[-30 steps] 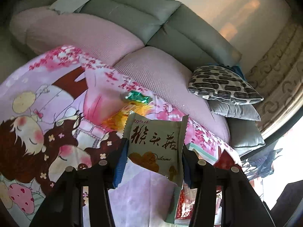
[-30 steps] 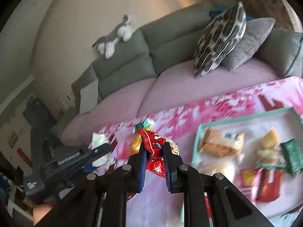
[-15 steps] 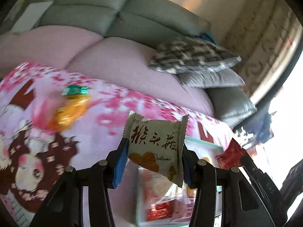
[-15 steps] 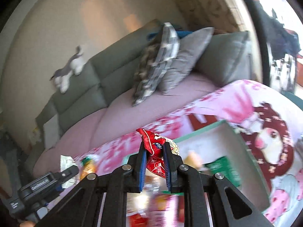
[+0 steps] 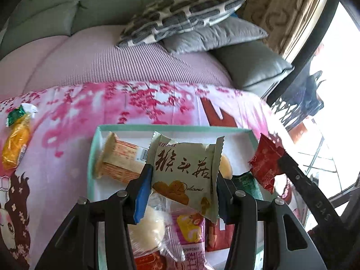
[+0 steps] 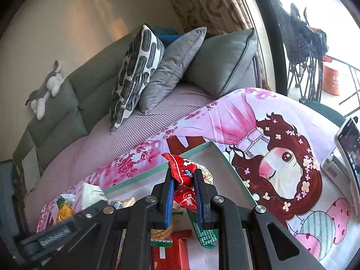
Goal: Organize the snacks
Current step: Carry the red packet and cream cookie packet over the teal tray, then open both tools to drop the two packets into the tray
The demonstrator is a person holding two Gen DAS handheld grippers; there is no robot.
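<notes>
The left tongs [image 5: 183, 177] grip a pale green snack packet [image 5: 185, 171] above the teal-rimmed tray [image 5: 96, 135] on the surface. The right tongs [image 6: 183, 193] clench a red snack packet [image 6: 183, 175] near the tray's far-right corner.

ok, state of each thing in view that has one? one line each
left gripper: shut on pale green snack packet, above the box
right gripper: shut on red snack packet, above the box
teal-rimmed box: open, part filled with snacks
orange snack: outside the box, lying on the cloth
phone: propped up, screen lit
</notes>
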